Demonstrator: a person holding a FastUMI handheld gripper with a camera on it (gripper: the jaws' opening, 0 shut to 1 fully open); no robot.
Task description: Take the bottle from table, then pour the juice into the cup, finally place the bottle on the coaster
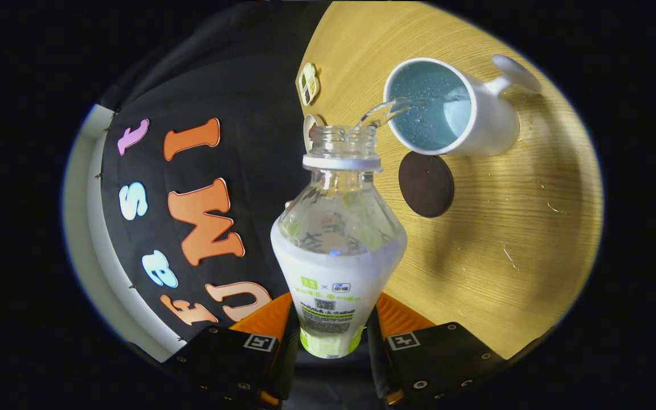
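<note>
My gripper (332, 333) is shut on a clear plastic bottle (336, 245) with a white and green label, both fingers pressing its body. The bottle is tipped over, its open neck pointing away from the fingers. A thin stream of clear liquid (382, 112) runs from the mouth into a white cup (453, 108) with a pale blue inside and a handle on its far side. Liquid shows inside the cup. A dark round coaster (426, 184) lies on the wooden table (510, 216), right beside the cup and just past the bottle's neck.
Drops and small splashes wet the wood (507, 253) near the cup and coaster. Two small flat tags (309, 83) lie by the table's edge beyond the bottle mouth. The black booth wall stands beside that edge.
</note>
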